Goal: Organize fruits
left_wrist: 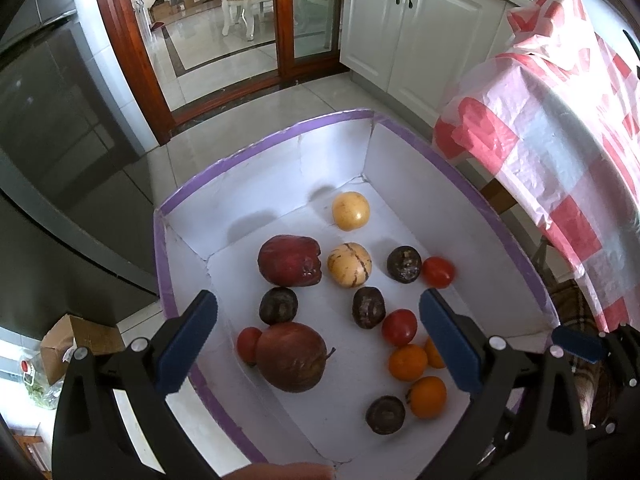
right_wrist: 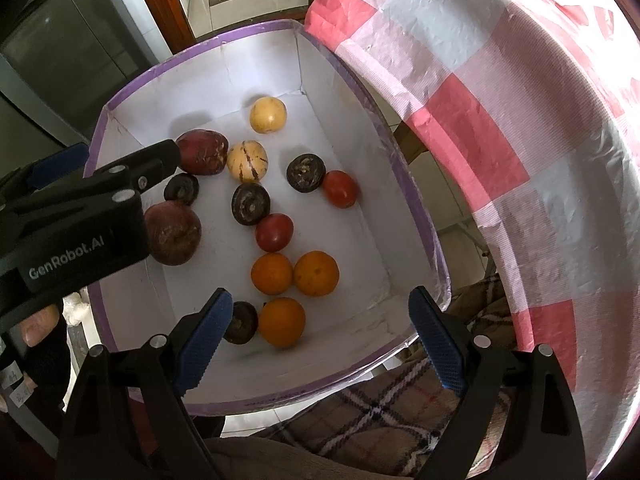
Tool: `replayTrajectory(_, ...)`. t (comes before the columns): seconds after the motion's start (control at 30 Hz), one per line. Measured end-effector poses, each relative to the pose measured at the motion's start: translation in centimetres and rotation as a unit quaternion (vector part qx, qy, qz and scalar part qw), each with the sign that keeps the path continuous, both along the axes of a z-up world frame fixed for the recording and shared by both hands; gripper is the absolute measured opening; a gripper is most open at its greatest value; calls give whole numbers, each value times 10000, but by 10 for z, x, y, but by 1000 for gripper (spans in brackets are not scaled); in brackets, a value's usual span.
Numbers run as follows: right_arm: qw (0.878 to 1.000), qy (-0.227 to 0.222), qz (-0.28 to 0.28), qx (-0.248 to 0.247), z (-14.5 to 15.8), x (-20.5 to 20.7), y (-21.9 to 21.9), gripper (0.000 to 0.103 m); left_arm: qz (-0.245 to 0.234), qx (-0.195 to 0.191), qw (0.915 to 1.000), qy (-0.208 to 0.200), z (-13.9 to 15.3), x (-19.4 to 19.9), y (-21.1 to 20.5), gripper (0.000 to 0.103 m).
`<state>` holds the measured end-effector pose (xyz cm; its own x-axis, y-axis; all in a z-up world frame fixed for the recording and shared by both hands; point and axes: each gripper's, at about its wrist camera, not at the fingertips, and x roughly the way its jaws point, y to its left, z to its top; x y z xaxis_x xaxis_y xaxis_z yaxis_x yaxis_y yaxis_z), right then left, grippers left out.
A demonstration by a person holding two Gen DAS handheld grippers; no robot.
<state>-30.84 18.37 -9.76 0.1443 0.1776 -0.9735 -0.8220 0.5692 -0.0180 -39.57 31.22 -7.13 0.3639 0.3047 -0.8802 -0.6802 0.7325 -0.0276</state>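
Note:
A white box with purple-taped rim (left_wrist: 264,142) (right_wrist: 168,64) holds loose fruit: two red apples (left_wrist: 290,356) (right_wrist: 174,234), three oranges (left_wrist: 427,396) (right_wrist: 281,322), red tomatoes (left_wrist: 399,327) (right_wrist: 274,232), dark passion fruits (left_wrist: 368,307) (right_wrist: 251,204), a striped yellow melon (left_wrist: 349,265) (right_wrist: 247,161) and a plain yellow fruit (left_wrist: 350,211) (right_wrist: 268,115). My left gripper (left_wrist: 318,338) is open and empty above the box's near left part. My right gripper (right_wrist: 320,338) is open and empty above the box's near edge, over an orange.
A table with a red-and-white checked cloth (left_wrist: 560,140) (right_wrist: 500,120) stands right of the box. A plaid fabric (right_wrist: 380,412) lies below it. A dark fridge (left_wrist: 60,140) is at the left, white cabinets (left_wrist: 420,28) behind. A cardboard box (left_wrist: 76,344) sits on the floor.

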Motion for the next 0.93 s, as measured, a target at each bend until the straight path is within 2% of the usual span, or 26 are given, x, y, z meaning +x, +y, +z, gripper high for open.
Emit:
replayTrajectory(0.53,10000,21,14,22,0,-1,2,87,44,26,10000,68,-2,-2,4,101)
replayTrajectory(0.8,9995,42,69,318,19,-3,-2,87,34,383,9989,268,15,1,-1,101)
replayTrajectory(0.93,9970,-63,-24,777,50,4,-19,87,-90,885,9957,257,45,18,-12,101)
